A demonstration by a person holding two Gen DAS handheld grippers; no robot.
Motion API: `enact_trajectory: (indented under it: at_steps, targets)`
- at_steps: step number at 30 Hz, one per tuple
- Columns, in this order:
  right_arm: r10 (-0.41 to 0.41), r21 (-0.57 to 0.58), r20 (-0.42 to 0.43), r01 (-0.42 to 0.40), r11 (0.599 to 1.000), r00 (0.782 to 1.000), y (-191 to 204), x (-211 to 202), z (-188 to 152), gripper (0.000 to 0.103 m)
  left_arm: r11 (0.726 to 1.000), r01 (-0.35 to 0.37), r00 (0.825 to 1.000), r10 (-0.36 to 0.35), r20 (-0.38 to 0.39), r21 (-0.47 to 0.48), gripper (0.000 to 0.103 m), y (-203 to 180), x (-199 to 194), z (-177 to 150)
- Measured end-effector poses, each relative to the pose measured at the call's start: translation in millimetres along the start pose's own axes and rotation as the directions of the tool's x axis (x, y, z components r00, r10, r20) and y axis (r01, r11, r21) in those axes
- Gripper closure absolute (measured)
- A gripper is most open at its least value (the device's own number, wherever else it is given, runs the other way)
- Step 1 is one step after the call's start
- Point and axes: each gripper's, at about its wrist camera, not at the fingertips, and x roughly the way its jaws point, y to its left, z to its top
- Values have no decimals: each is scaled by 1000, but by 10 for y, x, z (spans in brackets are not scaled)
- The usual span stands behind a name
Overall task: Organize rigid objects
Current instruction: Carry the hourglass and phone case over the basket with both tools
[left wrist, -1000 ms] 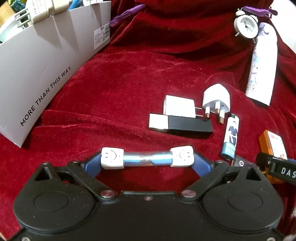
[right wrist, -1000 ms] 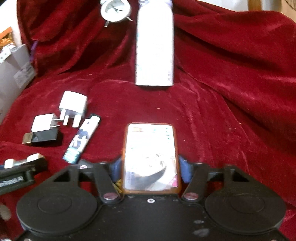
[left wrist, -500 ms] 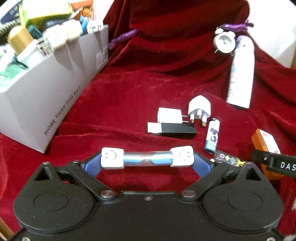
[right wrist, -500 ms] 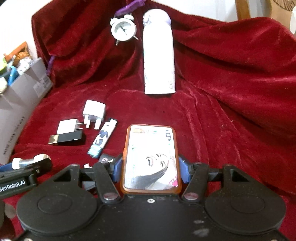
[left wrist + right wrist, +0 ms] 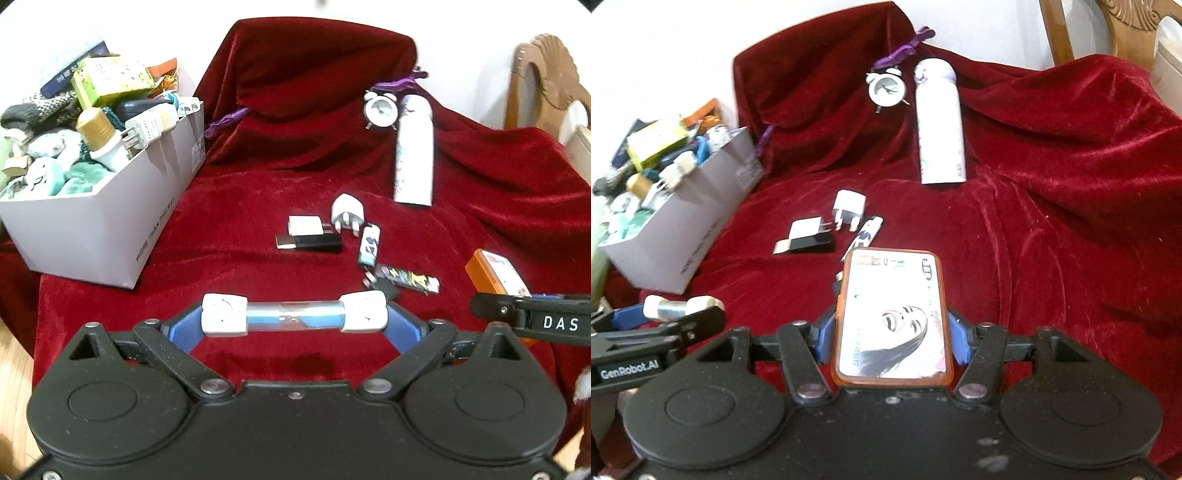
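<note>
My left hand-held gripper (image 5: 294, 317) is clamped on the 2 white end caps of a small sand timer (image 5: 294, 318), held crosswise above the red cloth (image 5: 236, 206). My right hand-held gripper (image 5: 891, 332) grips an orange-edged card box (image 5: 891, 317) by its long sides, printed face up.

Just past the timer lies bare cloth, open for moving. Farther on sit 2 lighters (image 5: 369, 245), a black and white bar (image 5: 309, 242) and 2 white plugs (image 5: 347, 214), close together. To the left stands a grey cardboard box (image 5: 110, 229), heaped to its rim. At the back a white bottle (image 5: 940, 122) lies beside a small alarm clock (image 5: 885, 88), where the cloth rises in folds.

Only the left view shows the dark patterned lighter (image 5: 406, 277); in the right view the card box hides it. The right view shows wide bare cloth to the right.
</note>
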Motion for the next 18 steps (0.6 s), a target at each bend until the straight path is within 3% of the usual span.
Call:
enact_trajectory:
  at_steps: [9,18]
  targets:
    - [62,-12,-51,-63,998,997,52,-409,-419,44,999,10,1000,-9,-30,45,8,-25,-328,-393]
    - [100,-103,-148,-116,988,984,166,-607,-847,44,999,9,995,-3,-103,53,8,-23,-435,-785]
